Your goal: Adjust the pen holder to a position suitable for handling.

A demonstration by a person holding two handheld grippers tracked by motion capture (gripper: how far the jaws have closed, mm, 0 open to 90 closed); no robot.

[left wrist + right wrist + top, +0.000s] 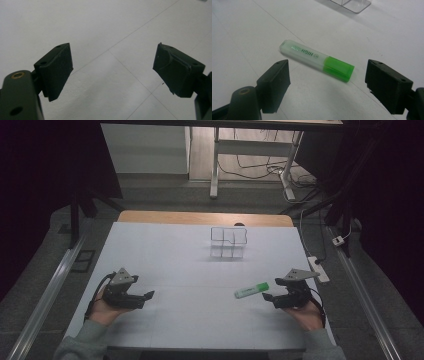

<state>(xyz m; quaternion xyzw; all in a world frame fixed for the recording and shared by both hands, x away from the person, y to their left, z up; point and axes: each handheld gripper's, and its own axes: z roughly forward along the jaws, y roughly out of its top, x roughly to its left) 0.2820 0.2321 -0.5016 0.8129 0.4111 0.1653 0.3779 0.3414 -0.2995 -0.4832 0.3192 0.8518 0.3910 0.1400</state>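
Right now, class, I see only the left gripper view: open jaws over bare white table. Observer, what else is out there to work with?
Observer: A green highlighter lies on the right side of the table, just ahead of the right gripper.
Operator: Is it gripped?
Observer: No. In the right gripper view the jaws stand open, and the highlighter lies flat beyond them.
Operator: Anything else?
Observer: A clear holder stands mid-table, near the far edge.

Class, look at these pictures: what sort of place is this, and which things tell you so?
Probably a lab or recording workspace: a white-covered table in a dark room, cables and a power strip on the floor, and hand-held grippers.
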